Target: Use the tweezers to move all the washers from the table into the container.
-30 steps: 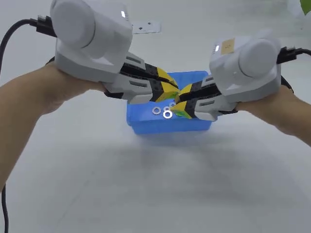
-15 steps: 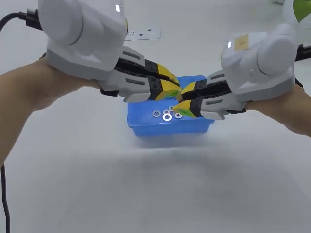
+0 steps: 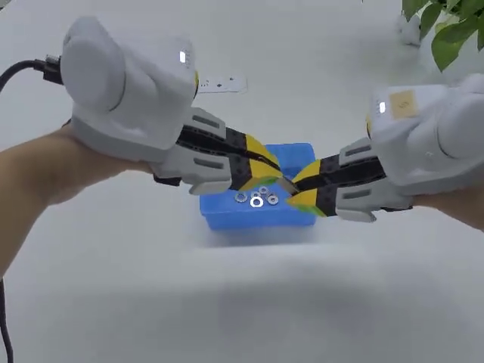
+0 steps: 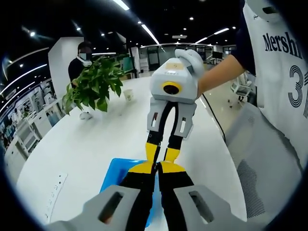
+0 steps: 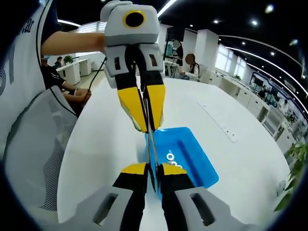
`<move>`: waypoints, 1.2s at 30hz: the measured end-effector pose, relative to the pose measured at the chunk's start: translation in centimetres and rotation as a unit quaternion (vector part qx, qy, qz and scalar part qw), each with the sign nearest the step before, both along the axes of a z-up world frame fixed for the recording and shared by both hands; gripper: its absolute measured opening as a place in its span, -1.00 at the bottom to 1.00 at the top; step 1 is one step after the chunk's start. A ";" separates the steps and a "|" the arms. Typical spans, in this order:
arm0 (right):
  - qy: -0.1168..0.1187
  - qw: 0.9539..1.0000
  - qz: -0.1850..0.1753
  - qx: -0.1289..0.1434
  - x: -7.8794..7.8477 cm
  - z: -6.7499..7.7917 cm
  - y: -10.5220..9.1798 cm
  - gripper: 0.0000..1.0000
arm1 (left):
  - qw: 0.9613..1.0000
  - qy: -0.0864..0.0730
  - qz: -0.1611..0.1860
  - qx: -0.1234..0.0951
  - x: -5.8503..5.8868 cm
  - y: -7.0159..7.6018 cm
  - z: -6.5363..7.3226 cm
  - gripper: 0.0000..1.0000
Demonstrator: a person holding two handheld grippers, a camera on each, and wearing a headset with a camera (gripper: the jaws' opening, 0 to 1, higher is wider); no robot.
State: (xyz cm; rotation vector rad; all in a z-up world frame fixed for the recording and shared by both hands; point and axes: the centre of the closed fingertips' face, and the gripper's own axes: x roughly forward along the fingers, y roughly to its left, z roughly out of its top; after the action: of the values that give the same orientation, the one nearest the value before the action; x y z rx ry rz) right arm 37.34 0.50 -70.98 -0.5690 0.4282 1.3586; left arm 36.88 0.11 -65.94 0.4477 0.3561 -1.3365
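- Left claw (image 3: 274, 175) reaches in from the left with its jaws pinched on the tweezers (image 5: 150, 144). The right claw (image 3: 299, 187) meets it tip to tip from the opposite side, its jaws pressed on the same thin blades.
- In the right gripper view the tweezers run straight from the left claw's yellow tips (image 5: 150, 126) to the right claw's (image 5: 154, 168), along one long rim of the container (image 5: 202, 168).
- The container (image 3: 249, 219), blue and open-topped, sits directly beneath both claws. Its front wall shows just below the tips and its far rim just behind them.
- The washers (image 3: 257, 200) lie clustered on the container floor, just under the left claw's tips and close to the front wall.
- Open white surface (image 3: 227, 318) stretches on the near side of both claws and out to either side, with wide room around every container edge.
- A plant (image 3: 442, 30) stands well beyond the right claw, and a flat white strip (image 3: 219, 83) lies well beyond the left claw.
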 end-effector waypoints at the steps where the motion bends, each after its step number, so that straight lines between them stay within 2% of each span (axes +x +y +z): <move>1: -0.001 1.000 0.002 -0.002 -0.2 0.1 0.0 -0.79 | 1.000 0.001 0.002 -0.003 -0.3 0.0 0.0 -0.87; 7: -0.005 1.000 0.016 -0.017 -1.7 0.1 0.1 -0.79 | 1.000 0.005 0.011 -0.011 -1.6 0.3 0.0 -0.87; 11: -0.008 0.999 0.027 -0.028 -2.6 0.1 0.2 -0.79 | 1.000 0.009 0.016 -0.005 -2.6 1.0 -0.5 -0.87; 20: -0.009 0.998 0.043 -0.047 -3.8 -0.3 0.3 -0.79 | 1.000 0.014 0.018 -0.003 -3.8 1.5 -1.3 -0.87; 22: -0.008 0.998 0.042 -0.048 -3.9 -0.3 0.3 -0.79 | 1.000 0.017 0.016 0.006 -4.1 1.7 -1.9 -0.87; 25: -0.005 0.998 0.042 -0.048 -3.9 -0.4 0.5 -0.79 | 0.999 0.015 0.020 0.024 -4.1 2.3 -2.8 -0.87; 28: 0.001 0.997 0.049 -0.054 -4.1 -1.0 0.7 -0.81 | 0.999 0.024 0.024 0.015 -4.1 2.4 -3.0 -0.87; 36: 0.005 0.995 0.058 -0.075 -4.2 -3.0 0.8 -0.84 | 0.998 0.043 0.029 0.030 -4.0 2.6 -5.3 -0.87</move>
State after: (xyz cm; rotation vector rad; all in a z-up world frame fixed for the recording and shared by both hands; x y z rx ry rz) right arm 33.19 1.26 -74.00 -0.7208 0.5142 1.4482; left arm 32.89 2.75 -71.21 0.4283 0.4790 -1.2945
